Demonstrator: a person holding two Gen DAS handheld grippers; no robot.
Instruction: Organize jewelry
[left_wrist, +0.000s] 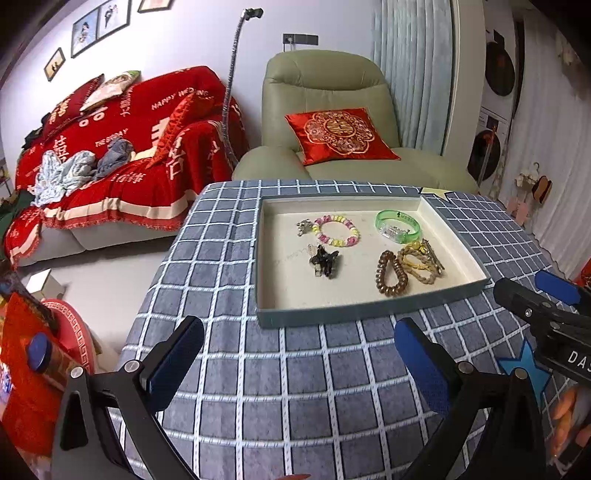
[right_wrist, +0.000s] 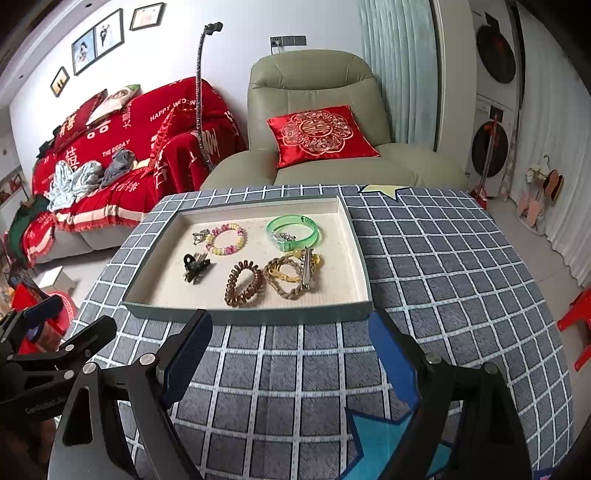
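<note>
Grey-green shallow tray (right_wrist: 243, 315) with a cream lining is set on the checked blue tablecloth (right_wrist: 295, 369); all jewelry is found inside it. At the tray's far side a pink-and-yellow beaded bracelet (right_wrist: 226, 239) is seen, with a small silver piece (right_wrist: 199, 236) touching its left edge. A translucent green bangle (right_wrist: 295, 230) is placed in the tray's far right part. Toward the tray's near wall a black claw clip (right_wrist: 195, 267), a brown spiral hair tie (right_wrist: 243, 284) and a braided tan-and-yellow band (right_wrist: 290, 277) crossed by a metal clip (right_wrist: 306, 269) are noted in a row.

Both grippers are held short of the tray's near wall, above the cloth. The left gripper (left_wrist: 299, 354) is seen with jaws spread wide, nothing between them. The right gripper (right_wrist: 291, 350) is likewise wide apart and empty.

Beyond the tray's far wall a green armchair (right_wrist: 314, 92) with a red cushion (right_wrist: 319, 133) is observed.
</note>
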